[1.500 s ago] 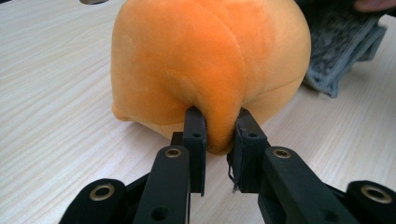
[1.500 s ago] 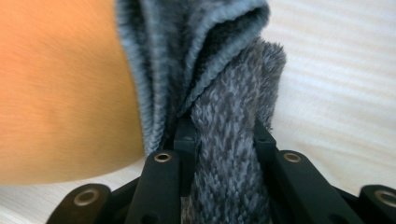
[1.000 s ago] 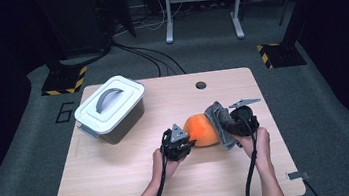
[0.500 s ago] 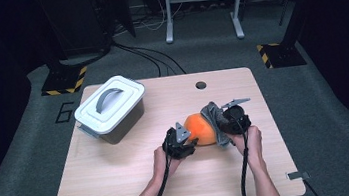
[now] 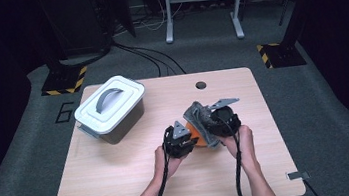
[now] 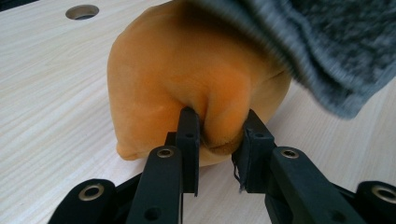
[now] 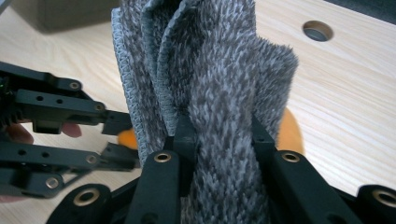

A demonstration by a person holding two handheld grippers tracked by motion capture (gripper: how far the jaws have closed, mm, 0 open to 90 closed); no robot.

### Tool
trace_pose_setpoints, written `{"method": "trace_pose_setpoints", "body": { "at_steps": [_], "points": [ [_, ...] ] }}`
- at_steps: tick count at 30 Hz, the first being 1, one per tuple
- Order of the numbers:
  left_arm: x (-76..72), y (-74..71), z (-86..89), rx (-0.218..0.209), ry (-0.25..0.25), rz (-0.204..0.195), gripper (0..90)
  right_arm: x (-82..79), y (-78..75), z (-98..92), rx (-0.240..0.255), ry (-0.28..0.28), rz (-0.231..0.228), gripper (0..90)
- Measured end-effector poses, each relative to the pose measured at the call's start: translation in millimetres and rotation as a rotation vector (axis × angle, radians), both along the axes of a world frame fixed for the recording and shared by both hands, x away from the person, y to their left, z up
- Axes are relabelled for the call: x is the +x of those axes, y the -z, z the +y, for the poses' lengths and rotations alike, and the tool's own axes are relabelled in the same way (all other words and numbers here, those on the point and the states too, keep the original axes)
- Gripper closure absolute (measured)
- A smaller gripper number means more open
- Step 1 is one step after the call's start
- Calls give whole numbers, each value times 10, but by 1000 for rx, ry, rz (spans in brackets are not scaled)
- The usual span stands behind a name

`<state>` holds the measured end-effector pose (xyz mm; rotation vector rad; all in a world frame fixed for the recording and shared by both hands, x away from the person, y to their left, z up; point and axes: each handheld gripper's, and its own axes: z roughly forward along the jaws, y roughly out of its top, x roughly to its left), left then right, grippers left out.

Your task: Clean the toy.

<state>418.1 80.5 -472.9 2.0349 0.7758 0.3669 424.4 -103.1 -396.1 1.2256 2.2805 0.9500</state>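
Left gripper: fingers just closing, pinching orange cloth | Right gripper: fingers clamped on grey fleece, orange cloth beyond | Bench.

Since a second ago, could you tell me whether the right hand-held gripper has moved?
Yes. The right hand-held gripper, shut on the grey cloth, has shifted left, toward the lidded box.

big pale number 6 on the dark grey floor mat, just left of the wooden table, near the table's far left corner, no other words or numbers that can be read
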Motion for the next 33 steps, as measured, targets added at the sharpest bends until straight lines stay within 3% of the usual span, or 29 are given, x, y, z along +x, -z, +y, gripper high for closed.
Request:
{"method": "trace_pose_setpoints", "body": {
  "at_steps": [4, 7, 21, 33],
  "points": [
    [25, 40, 35, -20, -15, 29, 733, 30, 71, 118, -54, -4, -1, 722],
    [42, 57, 68, -15, -14, 27, 733, 41, 97, 116, -52, 12, 2, 724],
    [71, 90, 89, -37, -28, 35, 733, 143, 256, -332, 5, 119, 35, 724],
    [79, 97, 91, -35, -28, 46, 732, 281, 522, -608, 30, 224, 137, 722]
  ]
}}
